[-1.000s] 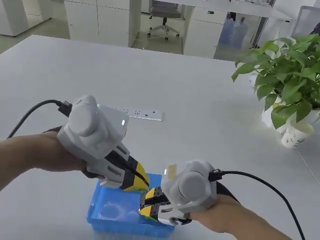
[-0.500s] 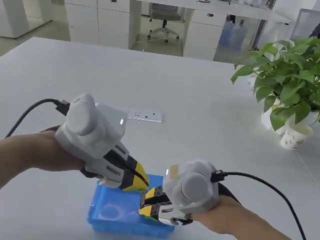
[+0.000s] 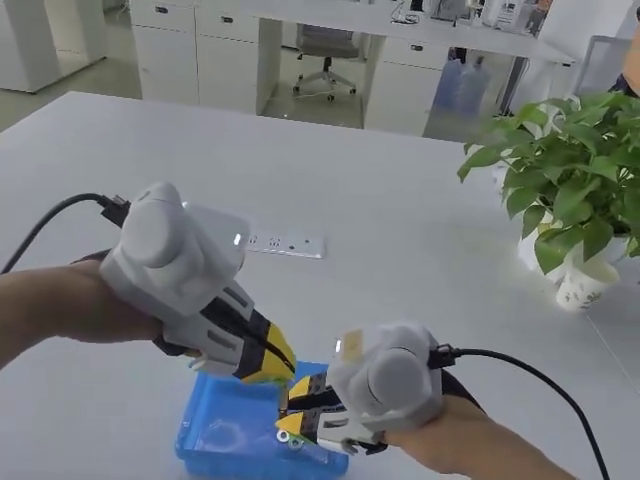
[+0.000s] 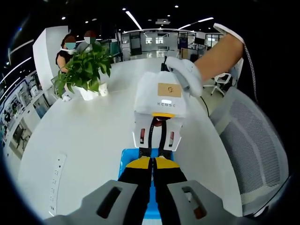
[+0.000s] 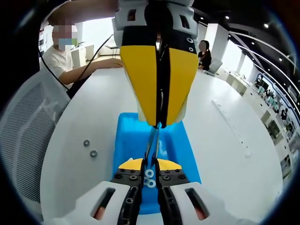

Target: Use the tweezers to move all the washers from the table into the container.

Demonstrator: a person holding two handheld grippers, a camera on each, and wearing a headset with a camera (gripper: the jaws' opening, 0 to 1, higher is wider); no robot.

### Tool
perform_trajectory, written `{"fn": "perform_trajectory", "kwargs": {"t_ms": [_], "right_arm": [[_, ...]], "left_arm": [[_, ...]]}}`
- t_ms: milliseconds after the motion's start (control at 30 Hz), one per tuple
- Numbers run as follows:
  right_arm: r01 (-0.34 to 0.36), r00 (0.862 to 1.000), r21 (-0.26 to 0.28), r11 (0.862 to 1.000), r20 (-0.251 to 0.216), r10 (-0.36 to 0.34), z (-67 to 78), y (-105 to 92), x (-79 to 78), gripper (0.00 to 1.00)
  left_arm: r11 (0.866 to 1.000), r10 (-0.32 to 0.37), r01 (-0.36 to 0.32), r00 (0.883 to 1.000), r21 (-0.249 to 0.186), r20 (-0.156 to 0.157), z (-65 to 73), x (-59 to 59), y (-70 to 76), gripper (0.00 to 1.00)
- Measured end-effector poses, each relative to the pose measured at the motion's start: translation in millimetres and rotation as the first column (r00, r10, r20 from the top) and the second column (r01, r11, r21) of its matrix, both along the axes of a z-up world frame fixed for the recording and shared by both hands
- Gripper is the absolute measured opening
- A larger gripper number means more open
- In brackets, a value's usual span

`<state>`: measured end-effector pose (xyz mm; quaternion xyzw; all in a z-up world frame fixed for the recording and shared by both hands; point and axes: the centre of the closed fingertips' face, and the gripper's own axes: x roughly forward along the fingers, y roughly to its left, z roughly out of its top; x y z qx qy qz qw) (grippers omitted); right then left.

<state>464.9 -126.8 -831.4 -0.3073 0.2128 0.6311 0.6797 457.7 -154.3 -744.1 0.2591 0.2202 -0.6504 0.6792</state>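
Nothing much has shifted: washers point(image 5: 150, 180) lie in the container point(image 5: 185, 154), and two stray washers point(image 5: 93, 153) wait on the table point(image 5: 70, 140). The left gripper point(image 3: 278, 364) clamps the tweezers point(image 5: 153, 138) over the container, likely for a drop. Whether the right gripper point(image 3: 288, 405) pinches them, I cannot tell.

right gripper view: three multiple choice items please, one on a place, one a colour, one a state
1. Where do the two loose washers lie? A in the plant pot B on the table beside the container C on the power strip
2. The container's colour? A red B green C blue
3. The left gripper's jaws? A wide open B shut on the tweezers C half open, empty
B: both sit on white tabletop by its wall. C: blue walls and floor. B: yellow jaws meet, tweezers jutting out.
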Motion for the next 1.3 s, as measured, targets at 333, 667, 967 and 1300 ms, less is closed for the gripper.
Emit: {"fn": "perform_trajectory", "kwargs": {"t_ms": [333, 667, 967, 1300], "right_arm": [[0.005, 1.0, 0.014, 1.0, 0.013, -0.005, 11.1, 0.7, -12.8, 0.11], [0.005, 1.0, 0.015, 1.0, 0.027, -0.006, 18.5, 0.9, -23.8, 0.11], [0.007, 1.0, 0.016, 1.0, 0.019, -0.007, 13.2, 1.5, -40.8, 0.1], [-0.002, 1.0, 0.019, 1.0, 0.027, 0.002, 17.2, 4.1, -42.5, 0.11]], "left_arm": [[1.0, -0.002, 0.002, 1.0, -0.004, 0.002, 10.6, -12.7, 1.9, 0.03], [1.0, -0.007, 0.007, 1.0, 0.006, 0.008, 17.2, -24.8, 1.7, 0.04], [1.0, -0.01, 0.01, 1.0, 0.008, -0.008, 11.6, -42.0, 4.1, 0.04], [1.0, -0.002, 0.002, 1.0, -0.001, 0.007, 15.4, -43.8, 5.1, 0.04]]}}
